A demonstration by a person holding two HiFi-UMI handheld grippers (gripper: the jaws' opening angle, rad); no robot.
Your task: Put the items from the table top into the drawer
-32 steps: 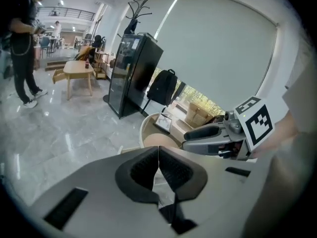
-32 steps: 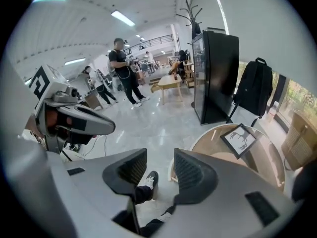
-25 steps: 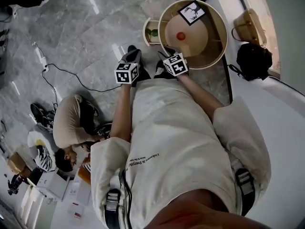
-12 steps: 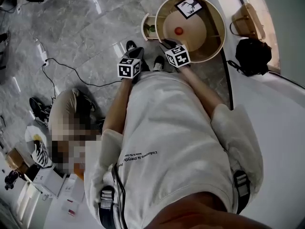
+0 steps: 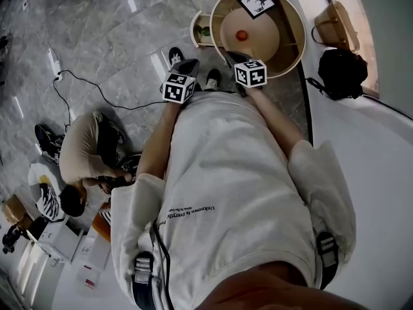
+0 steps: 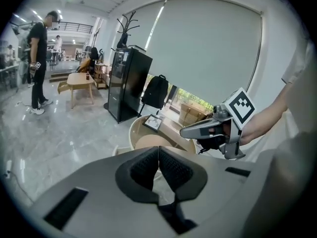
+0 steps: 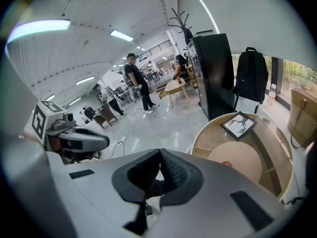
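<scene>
Both tools clenched on nothing: left tool [image 6: 158, 153] and right tool [image 7: 160, 157] aimed at the round bench [image 5: 297, 49] from its 6 o'clock, I reckon lining up for a pick. Red item [image 5: 241, 35] sits mid-bench, framed picture [image 5: 257, 2] at 12. Drawer [image 5: 193, 36] hangs open at 9, something green [image 5: 205, 31] inside; looks ready to receive.
</scene>
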